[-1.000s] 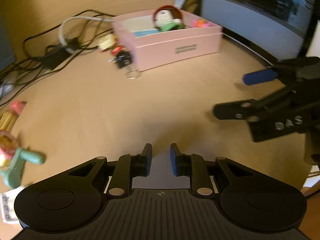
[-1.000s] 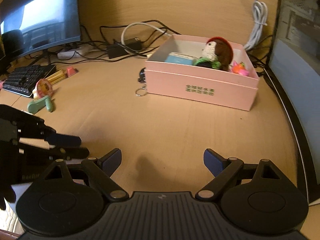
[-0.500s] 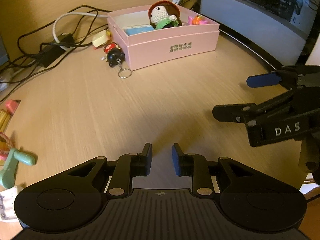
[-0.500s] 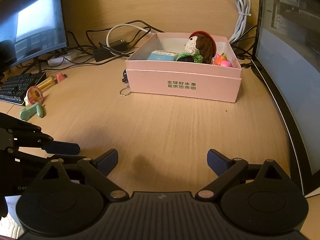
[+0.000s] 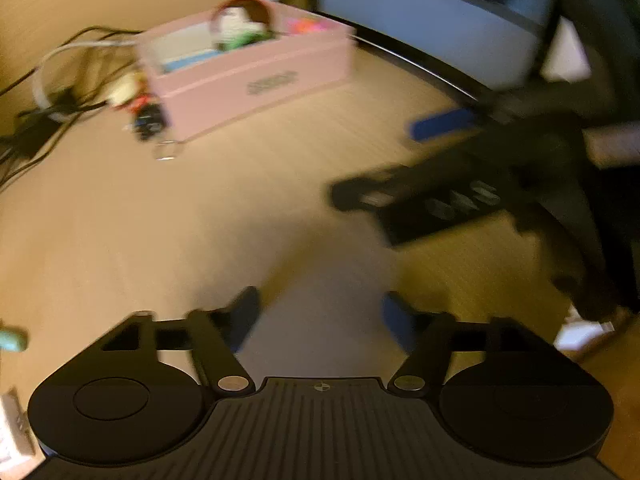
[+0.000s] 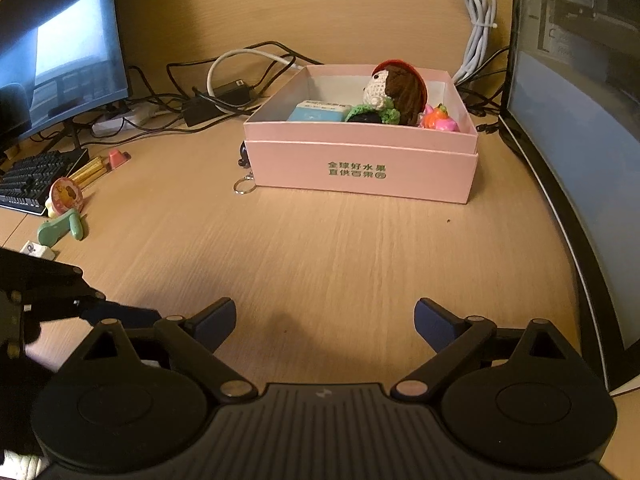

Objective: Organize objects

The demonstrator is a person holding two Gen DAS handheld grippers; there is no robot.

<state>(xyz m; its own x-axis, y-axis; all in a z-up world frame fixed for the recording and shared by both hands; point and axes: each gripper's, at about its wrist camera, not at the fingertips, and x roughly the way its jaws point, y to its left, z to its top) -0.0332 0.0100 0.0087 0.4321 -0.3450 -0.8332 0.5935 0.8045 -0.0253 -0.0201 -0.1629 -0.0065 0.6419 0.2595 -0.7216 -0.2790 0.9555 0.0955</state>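
A pink box stands on the wooden desk and holds a crochet doll, a small blue box and an orange-pink toy. A black keychain figure lies against its left wall. My right gripper is open and empty, well short of the box. In the blurred left wrist view, my left gripper has its jaws opening with only bare desk between them. The box lies far ahead of it, and the right gripper shows to its right.
A green toy, a round pink item and yellow sticks lie at the left by a keyboard. Cables run behind the box. Monitors stand left and right.
The left jaws have gone from nearly shut to wide apart, and the left view has swung and blurred. The right gripper has stayed about where it was, open.
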